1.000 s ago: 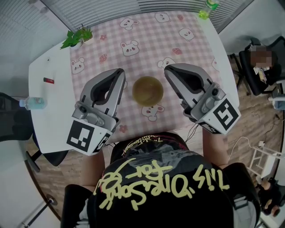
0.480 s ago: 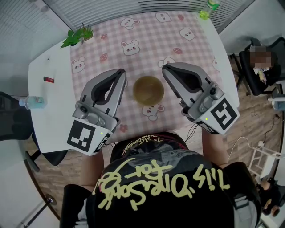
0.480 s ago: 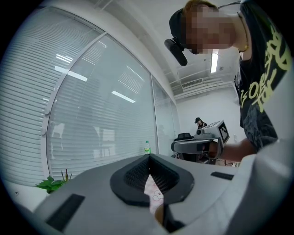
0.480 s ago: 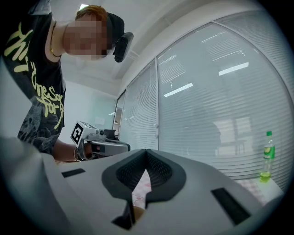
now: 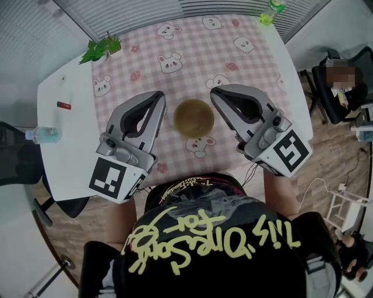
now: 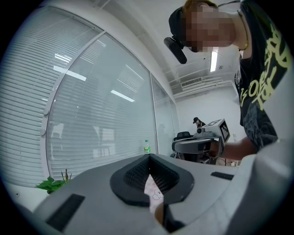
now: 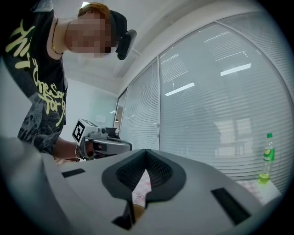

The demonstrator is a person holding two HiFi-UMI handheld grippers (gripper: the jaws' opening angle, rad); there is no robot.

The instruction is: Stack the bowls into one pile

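Observation:
One olive-brown bowl [image 5: 193, 118] stands on the pink checked tablecloth [image 5: 192, 55], near the table's front edge; whether more bowls are nested inside it I cannot tell. My left gripper [image 5: 159, 95] hovers just left of the bowl, jaws shut and empty. To the bowl's right my right gripper [image 5: 214, 93] is likewise shut with nothing in it. Both point level, away from the person. In the left gripper view the shut jaws [image 6: 149, 160] fill the lower half, with the right gripper [image 6: 202, 142] seen beyond. The right gripper view shows its shut jaws [image 7: 146, 158] and the left gripper [image 7: 98, 142].
A small green plant [image 5: 100, 48] sits at the cloth's back left corner. A green bottle [image 5: 269, 10] stands at the back right. On the white table's left part lie a small red item [image 5: 63, 105] and a clear water bottle [image 5: 39, 134]. Blinds cover the windows behind.
The right gripper has edged slightly left, toward the bowl. The left gripper and the bowl have stayed where they were.

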